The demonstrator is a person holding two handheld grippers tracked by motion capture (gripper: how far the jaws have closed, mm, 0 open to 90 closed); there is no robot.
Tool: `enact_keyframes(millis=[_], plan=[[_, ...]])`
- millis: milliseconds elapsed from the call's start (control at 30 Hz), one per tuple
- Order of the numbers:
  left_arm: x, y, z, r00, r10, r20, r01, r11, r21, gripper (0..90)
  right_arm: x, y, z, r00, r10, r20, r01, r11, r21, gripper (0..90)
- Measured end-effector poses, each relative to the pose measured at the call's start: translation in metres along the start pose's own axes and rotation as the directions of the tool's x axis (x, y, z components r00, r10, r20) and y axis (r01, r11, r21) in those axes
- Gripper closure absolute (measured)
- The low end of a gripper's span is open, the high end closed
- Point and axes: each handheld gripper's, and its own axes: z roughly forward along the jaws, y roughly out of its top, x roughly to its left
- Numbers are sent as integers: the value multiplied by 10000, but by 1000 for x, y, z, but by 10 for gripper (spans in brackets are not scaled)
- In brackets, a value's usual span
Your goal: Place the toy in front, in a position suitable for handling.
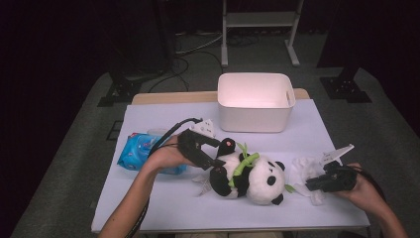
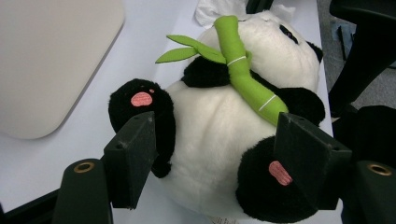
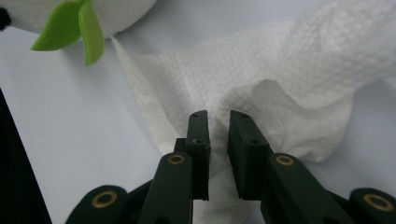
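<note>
A plush panda (image 1: 250,176) with a green bamboo stalk (image 2: 243,79) lies on its back in the middle of the white table (image 1: 163,203). My left gripper (image 1: 220,153) comes in from the left and its jaws straddle the panda's (image 2: 215,130) lower body, one pad against each black leg. To the panda's right a crumpled white tissue (image 1: 304,166) lies on the table. My right gripper (image 1: 309,186) rests low over the tissue (image 3: 280,74); its jaws (image 3: 218,116) stand a narrow gap apart, with a raised fold just in front of the tips.
A white plastic bin (image 1: 255,116) stands behind the panda at the back of the table. A blue packet (image 1: 136,151) lies at the left, partly under my left hand. A green felt leaf (image 3: 70,25) of the panda lies close to the tissue's edge.
</note>
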Motion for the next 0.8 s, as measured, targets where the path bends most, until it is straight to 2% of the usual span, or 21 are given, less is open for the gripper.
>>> enact_keyframes(millis=[400, 433, 467, 533, 567, 800], plan=[[0, -3, -2, 10000, -71, -18, 71, 10000, -15, 290, -4, -12, -12, 9993, 300, 213, -302, 9995, 60, 780], [0, -3, -2, 10000, -29, -31, 29, 10000, -14, 290, -4, -13, -14, 9993, 355, 148, -354, 9993, -70, 776], [0, -3, -2, 10000, -35, -28, 35, 10000, -13, 290, -3, -12, -18, 9992, 388, 41, -387, 9987, -340, 777], [0, -4, -2, 10000, -67, -27, 67, 10000, -2, 290, -3, -11, -20, 9994, 354, 65, -351, 9987, -373, 774], [1, -4, -2, 10000, -39, -43, 39, 10000, -24, 290, -2, -8, -23, 9994, 345, -11, -345, 9979, -552, 772], [1, -6, -5, 9999, -141, -76, 140, 9998, -129, 283, 0, 3, -28, 9999, 114, -51, -117, 9976, -689, 759]])
